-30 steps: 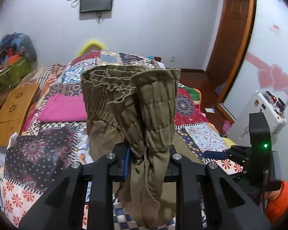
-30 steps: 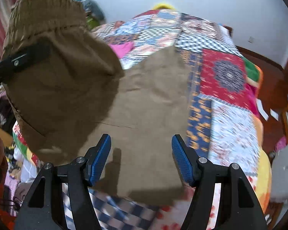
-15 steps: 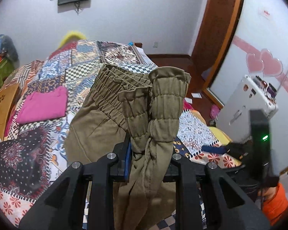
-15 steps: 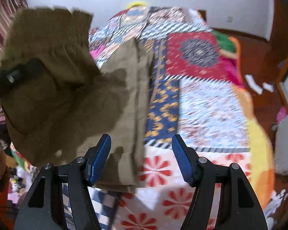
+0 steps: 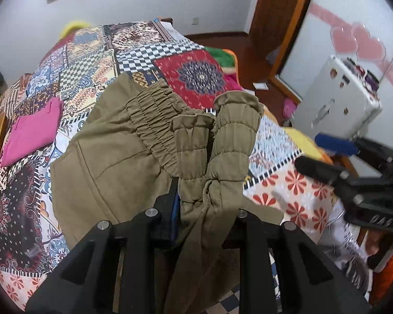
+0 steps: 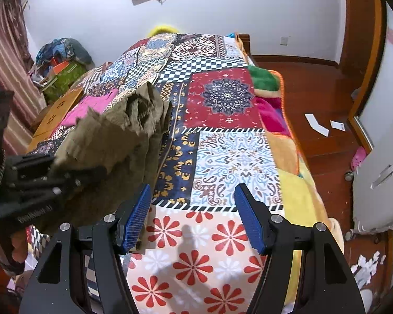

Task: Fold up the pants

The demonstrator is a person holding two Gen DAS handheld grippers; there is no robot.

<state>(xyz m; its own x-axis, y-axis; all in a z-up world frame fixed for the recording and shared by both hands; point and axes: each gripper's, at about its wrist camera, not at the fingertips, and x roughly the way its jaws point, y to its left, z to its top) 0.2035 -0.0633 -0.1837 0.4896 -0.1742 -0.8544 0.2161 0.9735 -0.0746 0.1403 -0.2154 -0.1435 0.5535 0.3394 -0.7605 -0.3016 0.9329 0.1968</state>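
**Waistband grab looks sketchy, here's where I think it could slip**

Left wrist view first: the left hand-held gripper (image 5: 205,204) is clenched on a bunched-up wad of the olive pants (image 5: 118,162), right at the elastic waistband (image 5: 154,120). The waistband is gathered and twisted, with one loop flopping over to the right side. The rest of the pants drapes down onto the patchwork bed (image 5: 196,76), so the garment is half lifted, half lying there. A folded pink garment (image 5: 31,133) lies on the bed to the left, close to the pants. The other gripper shows at the right edge, blurred.

My worry here: it's pinching several scrunched layers, not a flat edge. If one layer slides out, the fold would come out lopsided. The dangling fabric below the fingers could also drag and crumple.

Right wrist view: the right hand-held gripper (image 6: 192,217) is released, blue pads wide apart with nothing between them, hovering over the flower-print patch near the foot of the bed. The pants sit off to its left, lifted in a lump, with the hanging edge just beside the left pad (image 6: 136,221).

Risk on this side, I'd say: it goes in to grab and catches only the outer layer, or snags the bedcover along with the pants. Swinging the lump leftward could also knock that pink garment out of shape.
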